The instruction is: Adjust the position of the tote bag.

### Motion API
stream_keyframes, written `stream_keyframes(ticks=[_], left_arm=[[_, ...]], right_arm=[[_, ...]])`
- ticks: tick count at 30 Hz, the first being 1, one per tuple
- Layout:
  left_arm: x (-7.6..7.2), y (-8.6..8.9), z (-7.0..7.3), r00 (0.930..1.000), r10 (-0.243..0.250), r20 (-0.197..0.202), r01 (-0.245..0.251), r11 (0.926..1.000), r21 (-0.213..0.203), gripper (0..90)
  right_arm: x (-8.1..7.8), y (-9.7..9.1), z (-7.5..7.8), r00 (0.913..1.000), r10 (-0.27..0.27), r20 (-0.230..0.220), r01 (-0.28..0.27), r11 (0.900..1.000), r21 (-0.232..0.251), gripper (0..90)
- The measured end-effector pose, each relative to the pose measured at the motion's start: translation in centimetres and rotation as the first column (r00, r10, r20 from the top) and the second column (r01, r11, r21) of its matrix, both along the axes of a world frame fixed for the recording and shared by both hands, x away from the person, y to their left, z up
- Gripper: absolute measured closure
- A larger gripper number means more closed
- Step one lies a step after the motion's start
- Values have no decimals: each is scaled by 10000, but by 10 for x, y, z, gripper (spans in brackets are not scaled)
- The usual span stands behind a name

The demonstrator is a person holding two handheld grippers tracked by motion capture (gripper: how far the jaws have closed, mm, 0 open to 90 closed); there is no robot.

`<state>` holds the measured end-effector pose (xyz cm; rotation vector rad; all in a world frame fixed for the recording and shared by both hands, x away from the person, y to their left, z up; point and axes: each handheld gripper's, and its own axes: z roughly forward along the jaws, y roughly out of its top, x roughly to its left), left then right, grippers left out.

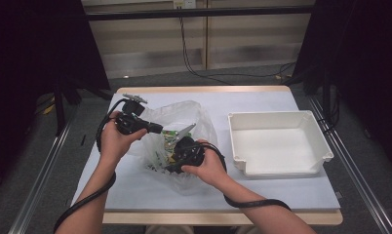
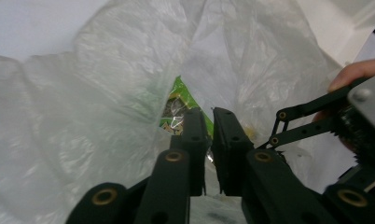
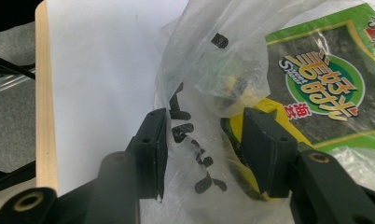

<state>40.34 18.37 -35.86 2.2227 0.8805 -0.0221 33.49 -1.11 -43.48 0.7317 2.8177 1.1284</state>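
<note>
Black jaws of the left gripper (image 2: 209,140) stand almost together in its own view, a thin fold of the clear plastic bag (image 2: 106,107) caught in the narrow slit between the pads, so it is pinching the film (nothing else shows between them). Past the tips, through a gap in the bag, a bit of a green packet (image 2: 181,100) peeks out. In the high view this gripper (image 1: 157,128) lies level at the bag's left edge, held in the left hand (image 1: 113,141).

In the right gripper view, the right gripper (image 3: 202,140) has its jaws partly apart, with loose bag film bearing black print lying between them; the pads do not clearly press on it, and a yellow packet (image 3: 269,109) sits against the inner face of the right-hand jaw. Whether that jaw really bears on it I cannot tell. Just beyond lies a green seaweed packet (image 3: 321,79) with yellow lettering, partly under the film.

From above, the bag (image 1: 184,114) sits near the middle of the white table (image 1: 135,192), crumpled and bulging, with small packets visible inside. The right hand (image 1: 208,165) holds its gripper (image 1: 177,168) at the bag's near side, pointing left into the plastic.

Well to the right of the bag stands a white tray (image 1: 311,122), apart from both hands.
</note>
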Motion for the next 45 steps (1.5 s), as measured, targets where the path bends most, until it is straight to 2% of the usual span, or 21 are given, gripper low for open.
stream_keyframes(ticks=[2, 8, 10, 11, 15, 17, 18, 19, 20, 21, 22, 25, 26, 30, 34, 35, 36, 38, 39, 43, 45], left_arm=[[3, -4, -5, 10000, 66, -35, -66, 9999, -110, 893], [11, -11, -16, 9990, 332, 304, -341, 9989, 310, 896], [15, -11, -20, 9992, 275, 294, -292, 9980, 564, 896], [18, -10, -21, 9992, 100, 388, -136, 9957, 920, 896], [23, -9, -28, 9994, 253, 221, -275, 9941, 1053, 900], [24, -7, -32, 9993, 372, 80, -378, 9937, 1054, 900], [23, -7, -36, 9966, 825, 16, -824, 9935, 780, 900], [24, -4, -36, 9989, 476, -47, -468, 9938, 1013, 900], [23, -4, -39, 9955, 922, -240, -900, 9928, 788, 900], [24, 1, -40, 9982, 576, -177, -553, 9921, 1124, 900], [22, 1, -43, 9960, 864, -210, -836, 9906, 1085, 900], [18, 5, -45, 9950, 956, -271, -920, 9892, 1141, 900], [17, 8, -45, 9961, 838, -280, -794, 9880, 1325, 900], [11, 15, -39, 9986, 502, -191, -475, 9913, 1227, 900], [1, 5, -32, 9983, 579, -36, -578, 9978, 314, 900], [0, 3, -30, 9998, 162, 65, -165, 9988, 470, 900], [-2, 0, -30, 9996, 273, 17, -274, 9994, 222, 900], [-5, -5, -29, 9998, -24, 176, 21, 9999, 155, 900], [-6, -8, -31, 9998, -65, 177, 65, 10000, -6, 900], [-7, -16, -41, 9998, -151, 120, 149, 9997, 180, 877], [-7, -17, -51, 9999, -9, -125, 13, 9995, 328, 882]], right_arm=[[0, -2, 2, 10000, -44, 43, 44, 10000, 28, 503], [5, -12, 12, 9997, -205, 91, 203, 9997, 165, 466], [7, -15, 16, 9997, -212, 140, 209, 9995, 225, 459], [7, -16, 18, 9994, -302, 194, 297, 9992, 252, 454], [14, -22, 27, 9990, -270, 353, 261, 9993, 275, 425], [17, -25, 30, 9992, -338, 213, 330, 9989, 339, 378], [18, -25, 30, 9992, -330, 218, 322, 9988, 363, 352], [18, -26, 31, 9991, -376, 190, 371, 9989, 274, 346], [18, -26, 31, 9992, -364, 162, 358, 9989, 318, 344], [18, -26, 30, 9994, -324, 113, 319, 9987, 385, 334], [17, -26, 30, 9994, -336, 91, 332, 9986, 417, 324], [17, -26, 31, 9993, -323, 169, 314, 9983, 495, 328], [17, -26, 31, 9992, -334, 202, 324, 9984, 463, 342], [14, -26, 26, 9991, -265, 317, 256, 9993, 291, 470], [13, -26, 21, 9991, -296, 314, 285, 9990, 355, 643], [13, -26, 18, 9992, -305, 275, 298, 9992, 251, 669], [13, -26, 16, 9990, -304, 328, 300, 9995, 137, 709], [12, -24, 12, 9991, -231, 352, 232, 9997, -39, 759], [12, -24, 11, 9992, -189, 338, 194, 9997, -132, 792], [12, -23, 6, 9996, -224, 172, 228, 9995, -232, 874], [11, -23, 4, 9998, -187, 120, 190, 9994, -296, 890]])
